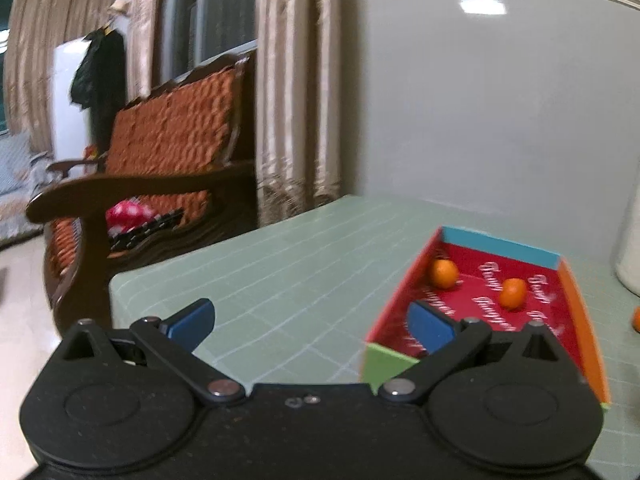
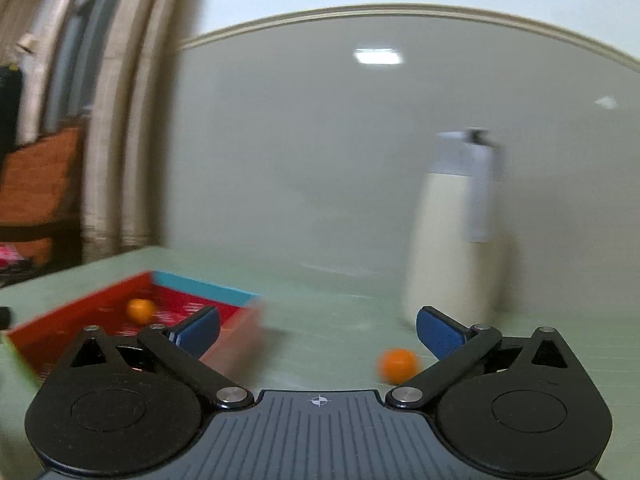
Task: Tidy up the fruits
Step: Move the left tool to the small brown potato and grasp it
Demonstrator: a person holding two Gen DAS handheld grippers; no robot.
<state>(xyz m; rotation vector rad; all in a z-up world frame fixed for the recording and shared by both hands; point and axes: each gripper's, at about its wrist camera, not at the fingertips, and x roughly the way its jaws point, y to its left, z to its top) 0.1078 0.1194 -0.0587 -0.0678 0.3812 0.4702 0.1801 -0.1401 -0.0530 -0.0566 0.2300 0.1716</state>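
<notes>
A shallow red box (image 1: 476, 312) with blue, orange and green walls sits on the green table (image 1: 280, 272). Two small oranges lie in it, one (image 1: 443, 273) near the far left corner and one (image 1: 513, 292) mid-box. My left gripper (image 1: 312, 326) is open and empty, above the table left of the box, its right finger over the box's near end. In the right wrist view the box (image 2: 100, 316) is at left with one orange (image 2: 140, 310) showing. A loose orange (image 2: 398, 365) lies on the table between my open, empty right gripper's (image 2: 318, 332) fingers, nearer the right one.
A tall cream bottle with a white pump top (image 2: 452, 240) stands on the table behind the loose orange, near the grey wall. A wooden bench with an orange cushion (image 1: 160, 160) and curtains (image 1: 296, 92) are beyond the table's left edge. Another orange (image 1: 636, 319) peeks in at the right.
</notes>
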